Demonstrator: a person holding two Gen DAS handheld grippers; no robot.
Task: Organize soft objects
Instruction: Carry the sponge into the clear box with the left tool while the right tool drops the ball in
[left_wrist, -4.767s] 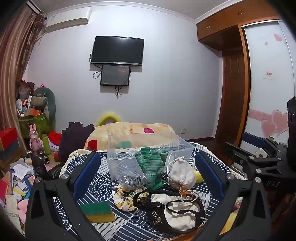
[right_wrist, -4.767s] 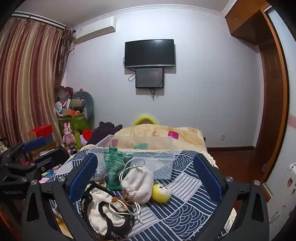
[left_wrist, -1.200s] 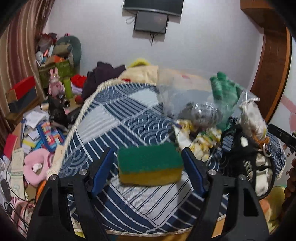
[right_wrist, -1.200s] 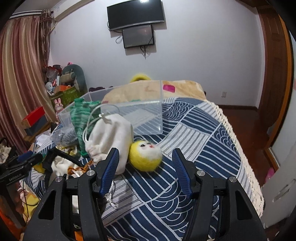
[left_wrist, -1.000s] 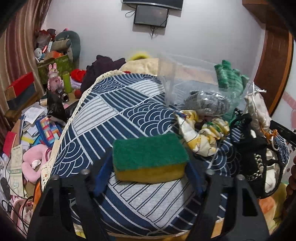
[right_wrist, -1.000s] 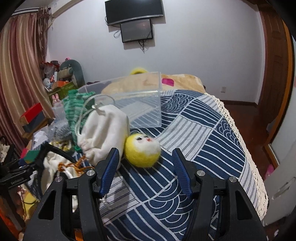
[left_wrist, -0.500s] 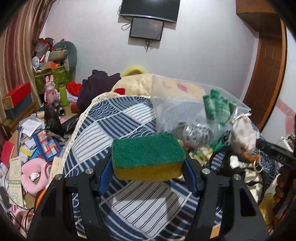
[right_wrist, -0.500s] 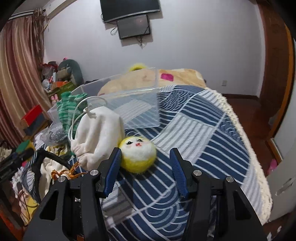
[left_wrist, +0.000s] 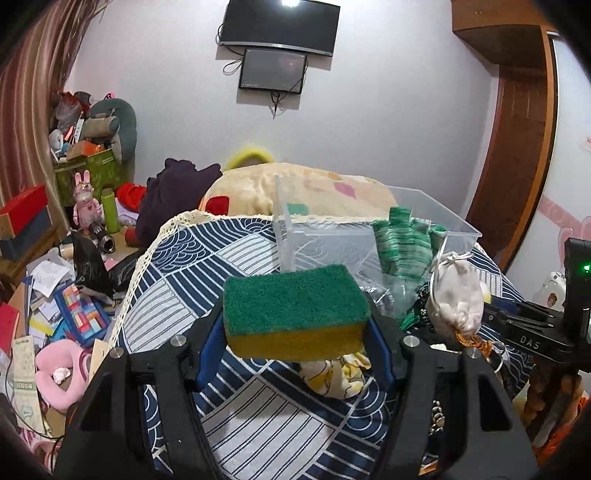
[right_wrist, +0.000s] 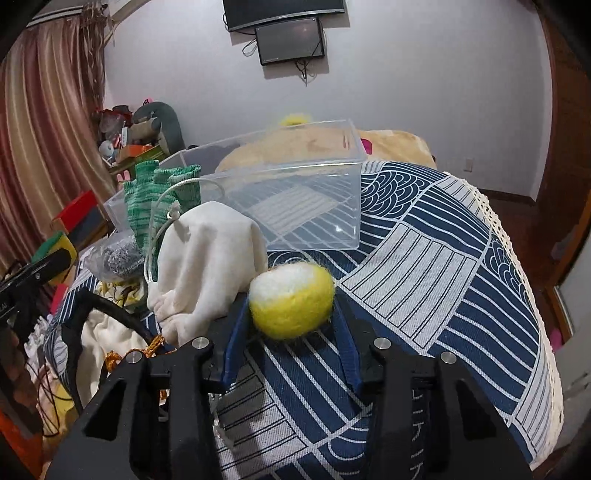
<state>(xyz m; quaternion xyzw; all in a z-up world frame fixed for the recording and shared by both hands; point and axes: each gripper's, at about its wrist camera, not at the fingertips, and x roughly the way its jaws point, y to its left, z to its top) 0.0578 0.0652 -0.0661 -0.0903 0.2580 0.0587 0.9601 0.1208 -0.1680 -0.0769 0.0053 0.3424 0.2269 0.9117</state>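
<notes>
Left gripper (left_wrist: 295, 325) now pinches sponge (left_wrist: 295, 314), lifted off cloth; right gripper (right_wrist: 291, 314) newly pinches yellow ball (right_wrist: 291, 301). Both ready for far clear bin (right_wrist: 314, 206).

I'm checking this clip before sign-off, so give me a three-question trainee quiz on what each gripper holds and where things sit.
1. True or false: the left gripper is shut on the green-and-yellow sponge.
2. What does the right gripper hold? A) the white drawstring pouch B) the yellow felt ball C) the green knitted glove
3. Fill in: the clear plastic box stands on the blue-and-white patterned ____.

Key: 1 true. 2 B; the pouch rests beside the ball, ungripped. 3 cloth.
</notes>
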